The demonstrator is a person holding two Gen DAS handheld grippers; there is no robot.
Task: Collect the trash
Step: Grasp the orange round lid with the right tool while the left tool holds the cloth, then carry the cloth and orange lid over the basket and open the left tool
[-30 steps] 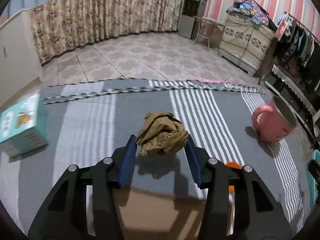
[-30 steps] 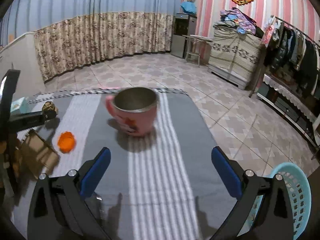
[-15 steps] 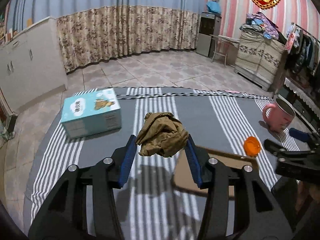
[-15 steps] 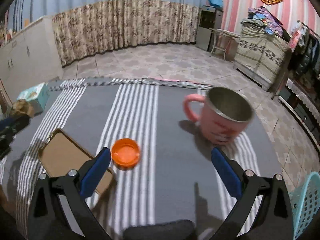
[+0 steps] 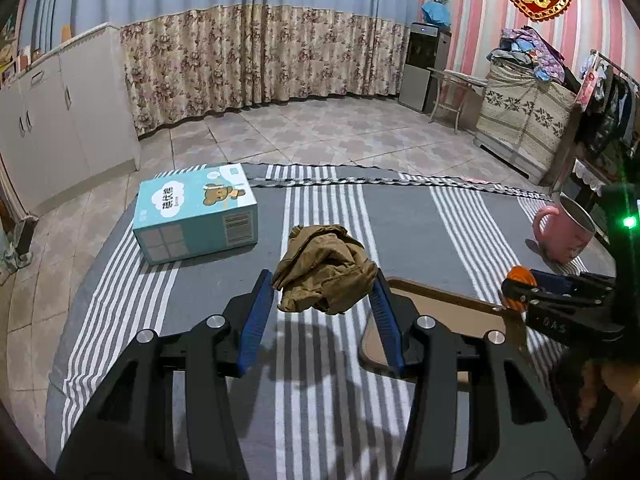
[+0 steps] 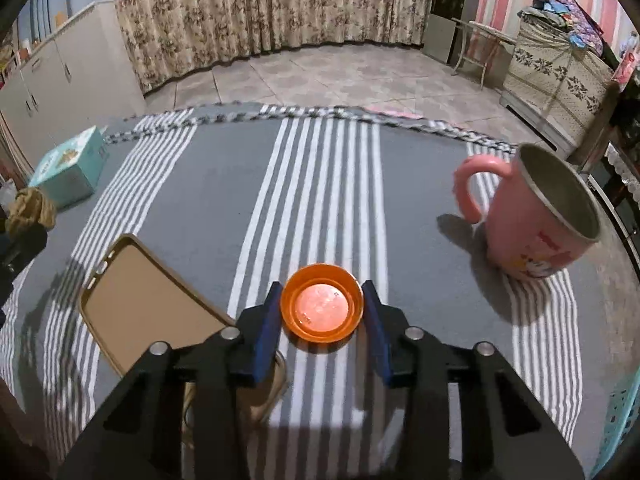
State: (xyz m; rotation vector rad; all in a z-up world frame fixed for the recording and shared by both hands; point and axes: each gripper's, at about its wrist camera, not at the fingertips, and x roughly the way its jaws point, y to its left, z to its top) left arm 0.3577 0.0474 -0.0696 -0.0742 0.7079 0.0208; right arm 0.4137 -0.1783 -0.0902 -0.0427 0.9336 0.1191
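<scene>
Trouble could come from the orange cap (image 6: 322, 307), because it is smooth, round, hard plastic and the right gripper (image 6: 322, 320) only pinches its curved sides; I think a weak squeeze or a quick swing could let it pop out and roll away. The right jaws are closed on the cap, which sits between them just above the desk (image 6: 224, 184), with the pink mug (image 6: 548, 216) at about 2 o'clock and the flat brown phone case (image 6: 140, 300) at 9 o'clock. That mug looks tall and shiny, so a bump from the gripper might tip it. The left gripper (image 5: 324, 306) has its jaws clenched on the crumpled brown paper (image 5: 326, 268), held up over the striped cloth. That paper is soft, wrinkly and lumpy, so a loose flap could slip free if the squeeze eases. A blue cardboard box (image 5: 196, 212) with sharp corners sits at 10 o'clock from the paper. Part of a blue plastic basket (image 6: 618, 416) with holes peeks in at 4 o'clock in the right view, and it may be where the trash goes.
</scene>
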